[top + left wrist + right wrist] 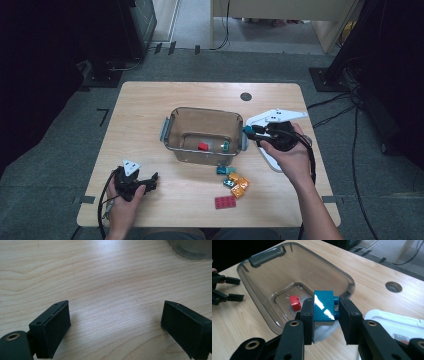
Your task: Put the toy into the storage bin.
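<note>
Big wooden table [150, 105] with a clear plastic bin [204, 116] sitting in the middle, and a white lid [274, 161] lying flat just to its right. The right arm [312, 200] comes in from the bottom right, hand wrapped around the right gripper [246, 131], which is held up off the table at the bin's right rim and points left over it. Its jaws are pinching a teal brick [323, 305], studs sticking out toward the right-hand pad in the right gripper view, and the brick hangs above the bin's near edge there. The left hand [122, 197] rests low near the front left corner of the table, well away from the bin, holding the left gripper [152, 180] level with the tabletop; jaws are spread wide with nothing but bare wood between them in the left gripper view. Inside the bin there's a red brick [202, 146] on the floor and a small teal brick [226, 146] just to its right, near the right wall. Out on the table in front of the bin: a flat red plate [225, 202], a cluster of orange bricks [239, 184] and another teal piece [222, 170] right by the bin's front wall.
</note>
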`<state>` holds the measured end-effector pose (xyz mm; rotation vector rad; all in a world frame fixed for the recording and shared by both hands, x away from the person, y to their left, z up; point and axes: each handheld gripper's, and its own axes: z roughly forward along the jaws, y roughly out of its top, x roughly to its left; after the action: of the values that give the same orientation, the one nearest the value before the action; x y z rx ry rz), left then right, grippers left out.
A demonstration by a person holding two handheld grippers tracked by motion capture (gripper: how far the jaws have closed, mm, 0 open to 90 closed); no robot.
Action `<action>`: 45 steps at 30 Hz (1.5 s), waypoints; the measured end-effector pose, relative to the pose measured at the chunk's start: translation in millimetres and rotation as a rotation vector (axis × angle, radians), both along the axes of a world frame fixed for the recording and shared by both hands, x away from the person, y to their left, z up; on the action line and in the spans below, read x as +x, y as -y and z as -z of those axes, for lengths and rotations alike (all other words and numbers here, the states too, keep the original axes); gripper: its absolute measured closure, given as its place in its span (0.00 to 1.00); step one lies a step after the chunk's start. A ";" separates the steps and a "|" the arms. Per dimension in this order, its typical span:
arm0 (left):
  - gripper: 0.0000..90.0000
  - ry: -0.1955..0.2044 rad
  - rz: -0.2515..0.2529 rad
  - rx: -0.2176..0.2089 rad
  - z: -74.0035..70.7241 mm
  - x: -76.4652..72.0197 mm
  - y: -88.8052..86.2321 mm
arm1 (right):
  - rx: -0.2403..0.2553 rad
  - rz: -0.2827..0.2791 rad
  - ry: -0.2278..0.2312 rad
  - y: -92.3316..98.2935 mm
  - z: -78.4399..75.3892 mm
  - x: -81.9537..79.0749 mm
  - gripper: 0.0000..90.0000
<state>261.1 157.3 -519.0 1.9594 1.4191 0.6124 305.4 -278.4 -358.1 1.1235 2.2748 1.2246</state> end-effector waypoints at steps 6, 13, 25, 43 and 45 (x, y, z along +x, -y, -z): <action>0.09 0.000 0.000 -0.001 0.0 0.0 0.0 | -0.011 -0.040 -0.003 -20.8 -2.2 7.6 0.76; 0.09 0.001 -0.001 -0.001 0.1 0.0 0.0 | -0.034 -0.085 -0.029 -44.3 1.3 19.0 0.76; 0.09 0.001 0.000 0.000 0.1 0.0 0.0 | -0.123 -0.149 -0.100 -77.5 13.6 32.8 0.75; 0.09 0.001 0.000 -0.001 0.1 0.1 0.1 | -0.126 -0.177 -0.138 -84.3 19.5 36.8 0.54; 0.09 0.001 0.000 -0.001 0.1 0.1 0.0 | -0.112 -0.165 -0.119 -82.0 18.5 34.9 0.46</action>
<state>261.2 157.3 -519.1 1.9581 1.4185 0.6131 340.3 -196.5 -376.6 1.0101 2.5347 1.0988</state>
